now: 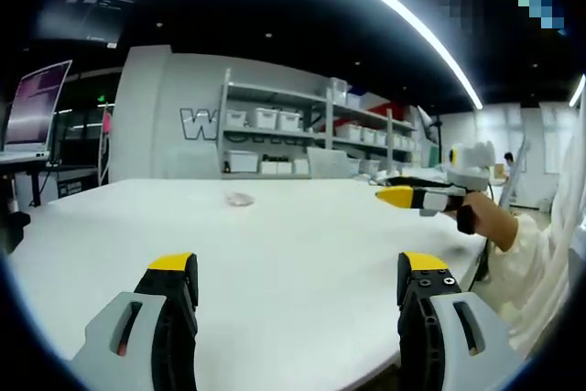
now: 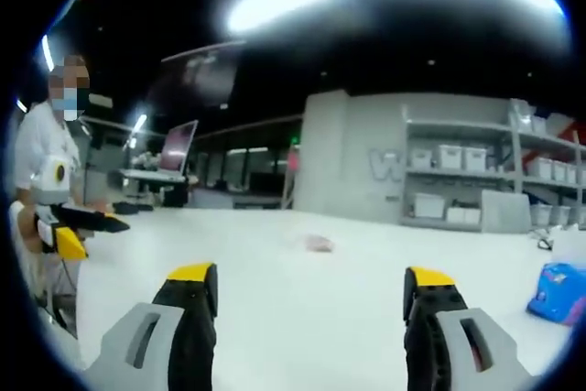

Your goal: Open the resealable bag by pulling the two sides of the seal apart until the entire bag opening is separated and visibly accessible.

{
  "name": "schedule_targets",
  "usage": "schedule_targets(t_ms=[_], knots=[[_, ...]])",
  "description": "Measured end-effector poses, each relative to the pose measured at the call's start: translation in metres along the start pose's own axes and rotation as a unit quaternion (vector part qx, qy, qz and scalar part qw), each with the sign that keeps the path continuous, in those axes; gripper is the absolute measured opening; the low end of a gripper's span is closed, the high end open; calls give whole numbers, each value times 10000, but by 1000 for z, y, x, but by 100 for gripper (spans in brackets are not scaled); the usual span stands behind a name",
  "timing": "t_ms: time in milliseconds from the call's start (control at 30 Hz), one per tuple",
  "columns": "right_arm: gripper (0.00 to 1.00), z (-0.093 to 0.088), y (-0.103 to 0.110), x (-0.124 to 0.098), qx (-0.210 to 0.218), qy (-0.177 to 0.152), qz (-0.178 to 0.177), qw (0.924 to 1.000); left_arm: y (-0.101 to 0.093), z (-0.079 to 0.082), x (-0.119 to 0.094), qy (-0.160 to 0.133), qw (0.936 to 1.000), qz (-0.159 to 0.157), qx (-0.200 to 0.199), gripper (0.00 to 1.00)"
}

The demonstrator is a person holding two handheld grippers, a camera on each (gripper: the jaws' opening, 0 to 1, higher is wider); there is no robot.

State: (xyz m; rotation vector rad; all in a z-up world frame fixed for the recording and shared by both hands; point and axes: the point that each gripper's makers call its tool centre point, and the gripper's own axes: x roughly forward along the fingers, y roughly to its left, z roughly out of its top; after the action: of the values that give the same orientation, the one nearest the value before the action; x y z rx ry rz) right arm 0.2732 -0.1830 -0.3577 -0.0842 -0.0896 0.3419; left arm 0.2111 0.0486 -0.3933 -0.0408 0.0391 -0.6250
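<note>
L gripper (image 1: 298, 286): jaws spread wide, nothing between them, hovering over the white table (image 1: 302, 235). R gripper (image 2: 311, 304): same, wide apart and holding nothing. Resealable bag (image 1: 240, 199) lies flat mid-table, small and clear, well apart from both grippers; in right gripper view it's a blurry pinkish patch (image 2: 316, 244). Seal state too small to tell. R gripper also seen at right of left gripper view, held in a person's hand (image 1: 476, 212). Blue bag (image 2: 558, 292) at table's right edge. Shelving w/ white bins (image 1: 275, 119) behind.
</note>
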Motion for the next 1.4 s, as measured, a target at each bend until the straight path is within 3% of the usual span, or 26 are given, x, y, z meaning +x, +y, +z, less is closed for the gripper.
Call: schedule_targets(t_ms=[267,733,1033,1233,1400], knots=[[86,-5,5,-12,20,39,-80,10000,4,-1,2,-24,10000,67,-14,89],[85,-7,6,-46,9,15,-535,9986,10,-1,6,-94,9997,183,-89,88],[84,-5,5,-54,217,-85,-655,9976,14,4,3,-206,9993,267,-187,88],[82,-16,0,-58,358,30,-741,9966,15,3,3,-173,9994,272,-157,88],[82,-12,1,-64,364,-42,-752,9965,16,0,4,-116,9994,293,-156,88]])
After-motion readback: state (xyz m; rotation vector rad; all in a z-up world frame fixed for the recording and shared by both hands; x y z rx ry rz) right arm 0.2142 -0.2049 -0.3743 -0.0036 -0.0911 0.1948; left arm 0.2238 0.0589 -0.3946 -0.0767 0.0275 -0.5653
